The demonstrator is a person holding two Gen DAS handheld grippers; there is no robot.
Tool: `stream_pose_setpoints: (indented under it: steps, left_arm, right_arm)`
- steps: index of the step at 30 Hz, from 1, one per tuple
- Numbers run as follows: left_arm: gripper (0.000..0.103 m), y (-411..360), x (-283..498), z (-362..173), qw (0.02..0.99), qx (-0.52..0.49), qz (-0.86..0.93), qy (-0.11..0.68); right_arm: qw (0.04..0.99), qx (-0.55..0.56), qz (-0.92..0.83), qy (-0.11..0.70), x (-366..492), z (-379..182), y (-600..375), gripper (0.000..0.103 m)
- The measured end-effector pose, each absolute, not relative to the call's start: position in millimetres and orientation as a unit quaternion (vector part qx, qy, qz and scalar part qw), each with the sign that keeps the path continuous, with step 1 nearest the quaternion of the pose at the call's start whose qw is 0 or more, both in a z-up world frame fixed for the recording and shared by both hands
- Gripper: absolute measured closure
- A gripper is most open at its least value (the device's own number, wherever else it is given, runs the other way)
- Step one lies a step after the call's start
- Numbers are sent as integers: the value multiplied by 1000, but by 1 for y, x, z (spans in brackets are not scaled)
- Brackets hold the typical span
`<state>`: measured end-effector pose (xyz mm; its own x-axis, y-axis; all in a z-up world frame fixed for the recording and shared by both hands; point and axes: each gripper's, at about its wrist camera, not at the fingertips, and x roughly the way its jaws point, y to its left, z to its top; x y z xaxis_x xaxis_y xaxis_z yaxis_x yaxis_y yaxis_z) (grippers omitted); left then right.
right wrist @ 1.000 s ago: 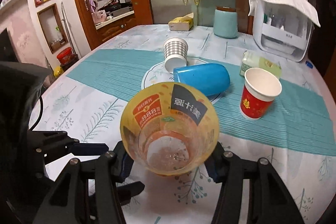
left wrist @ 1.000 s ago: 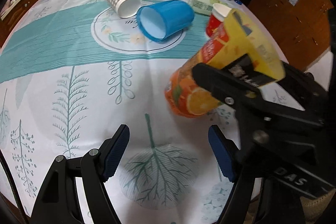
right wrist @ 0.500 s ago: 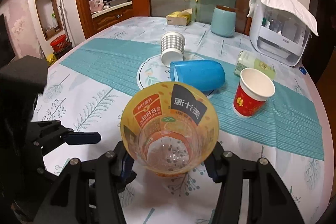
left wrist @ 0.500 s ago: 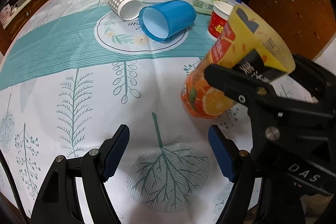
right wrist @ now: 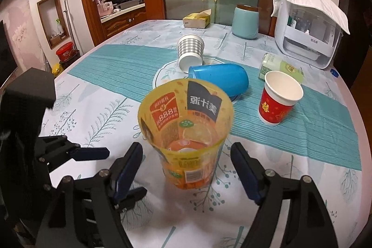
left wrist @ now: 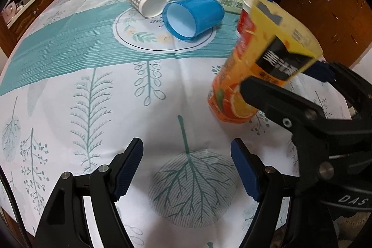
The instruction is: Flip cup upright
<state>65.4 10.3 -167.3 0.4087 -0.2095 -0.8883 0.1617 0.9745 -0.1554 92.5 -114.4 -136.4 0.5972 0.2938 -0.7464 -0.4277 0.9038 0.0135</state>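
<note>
Leaf-print tablecloth (right wrist: 97, 113), orange cup (right wrist: 186, 131) upright between spread right hand-held gripper (right wrist: 186, 169) fingers

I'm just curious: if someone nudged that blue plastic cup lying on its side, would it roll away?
Probably. The blue plastic cup lies on its round wall, so a nudge should roll it. It tapers, so it would likely curve rather than run straight. The checked paper cup beside its mouth might block it. It looks empty, so probably light.
</note>
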Motion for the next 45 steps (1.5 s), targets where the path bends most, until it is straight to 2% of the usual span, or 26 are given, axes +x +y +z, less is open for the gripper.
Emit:
stream_pose_setpoints:
  steps: [13, 28, 29, 32, 33, 45]
  left_arm:
    - [27, 16, 38, -134, 857, -13, -95, 506]
    - [27, 25, 6, -69, 891, -35, -57, 450]
    - [27, 25, 6, -67, 892, -35, -56, 448]
    - [27, 25, 4, -59, 896, -40, -43, 439]
    - [27, 26, 3, -56, 898, -41, -39, 436]
    - [26, 20, 3, -40, 908, -41, -21, 416]
  right_arm:
    - [900, -39, 183, 394, 64, -118, -139, 24]
    - [924, 5, 164, 345, 24, -70, -165, 23]
    - [925, 9, 163, 344, 23, -67, -166, 21]
    - [926, 16, 162, 339, 21, -61, -169, 7]
    - [928, 16, 161, 337, 20, -59, -168, 5]
    - [933, 9, 153, 324, 17, -49, -165, 5]
